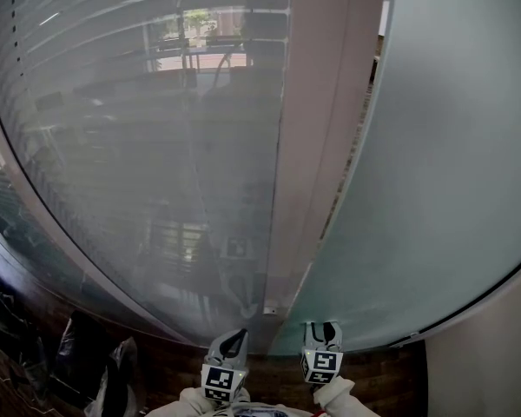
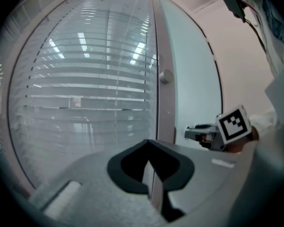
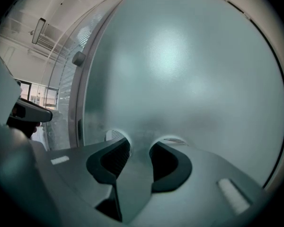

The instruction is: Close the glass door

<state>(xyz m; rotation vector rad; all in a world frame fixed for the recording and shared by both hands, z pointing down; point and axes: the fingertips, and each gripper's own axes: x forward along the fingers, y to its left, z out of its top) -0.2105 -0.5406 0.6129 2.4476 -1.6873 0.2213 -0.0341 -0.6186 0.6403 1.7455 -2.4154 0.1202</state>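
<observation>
A frosted glass door (image 1: 451,163) fills the right of the head view, its edge beside a pale upright frame post (image 1: 317,146). My right gripper (image 1: 323,330) points at the door's lower edge near that post. In the right gripper view the jaws (image 3: 139,148) stand open, close to the frosted pane (image 3: 180,70), with nothing between them. My left gripper (image 1: 234,337) sits just left of it, facing the post. Its jaws (image 2: 150,148) look shut and empty. A round knob (image 2: 165,76) is on the frame, and it also shows in the right gripper view (image 3: 78,58).
Left of the post is a glass wall with horizontal blinds (image 1: 156,146) behind it. Dark bags or clutter (image 1: 87,354) lie on the brown floor at lower left. A white wall (image 1: 491,363) stands at the lower right. A small metal fitting (image 1: 269,309) sits at the post's foot.
</observation>
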